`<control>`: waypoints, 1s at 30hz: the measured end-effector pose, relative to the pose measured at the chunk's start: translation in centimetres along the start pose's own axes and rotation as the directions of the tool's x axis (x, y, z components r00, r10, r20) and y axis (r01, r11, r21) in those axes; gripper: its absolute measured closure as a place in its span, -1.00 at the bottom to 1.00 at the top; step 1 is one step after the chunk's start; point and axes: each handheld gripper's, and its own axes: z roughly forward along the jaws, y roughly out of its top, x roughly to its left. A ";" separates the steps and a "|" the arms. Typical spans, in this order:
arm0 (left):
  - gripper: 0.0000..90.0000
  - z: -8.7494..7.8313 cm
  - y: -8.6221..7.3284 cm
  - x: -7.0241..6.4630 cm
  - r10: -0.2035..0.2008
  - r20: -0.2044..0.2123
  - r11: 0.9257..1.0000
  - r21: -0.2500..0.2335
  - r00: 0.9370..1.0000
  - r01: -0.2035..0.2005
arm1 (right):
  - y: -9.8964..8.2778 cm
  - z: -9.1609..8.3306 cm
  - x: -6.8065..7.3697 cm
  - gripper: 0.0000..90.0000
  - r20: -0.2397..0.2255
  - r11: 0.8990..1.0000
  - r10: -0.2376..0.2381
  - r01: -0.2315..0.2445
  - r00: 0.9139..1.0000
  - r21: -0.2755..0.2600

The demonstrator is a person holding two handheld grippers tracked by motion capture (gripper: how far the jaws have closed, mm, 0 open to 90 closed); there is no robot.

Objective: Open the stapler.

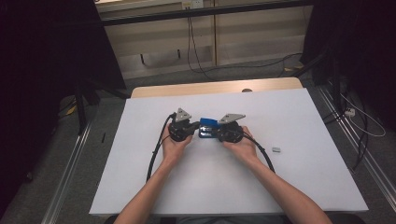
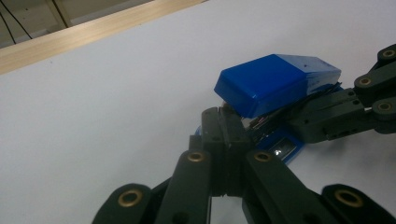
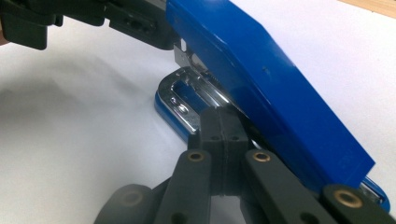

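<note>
One blue stapler [image 1: 208, 127] lies on the white table [image 1: 299, 177], caught between two grippers that meet over it from either side. In the high view the left gripper [image 1: 190, 129] sits just to the stapler's left and the right gripper [image 1: 215, 132] just to its right, each held in one of the person's two hands, with a black cable [image 1: 156, 151] trailing back from the left one towards the near edge of the table.

Each gripper has two black jaws, and both pairs are pressed flat together with no gap between them and nothing pinched inside. In the left gripper view the closed tips of the left gripper [image 2: 224, 123] rest at the stapler's [image 2: 275, 81] front end, under the lifted blue top and over the blue base. The stapler's mouth stands open, top raised off the base. The right gripper reaches in from the far side of that view, its closed jaws lying in the same gap.

In the right gripper view the closed tips [image 3: 219, 123] touch the metal channel beneath the blue top [image 3: 280, 93], with the base's chrome plate just ahead of them.

One small grey object [image 1: 276, 150], too small to identify, lies well apart to the right of the right gripper.
</note>
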 end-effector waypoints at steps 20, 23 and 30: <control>1.00 -0.5 0.7 -0.3 -0.011 0.019 0.999 -0.041 1.000 0.012 | 0.0 0.0 0.2 1.00 0.006 1.000 -0.020 0.020 1.000 -0.002; 1.00 -0.6 1.0 -0.3 -0.006 0.021 0.999 -0.050 1.000 0.007 | 0.0 0.0 0.2 1.00 0.007 1.000 -0.021 0.021 1.000 -0.002; 1.00 -0.8 1.5 -0.6 -0.005 0.031 0.997 -0.074 0.999 0.007 | 0.0 0.0 0.3 1.00 0.009 1.000 -0.022 0.022 1.000 -0.003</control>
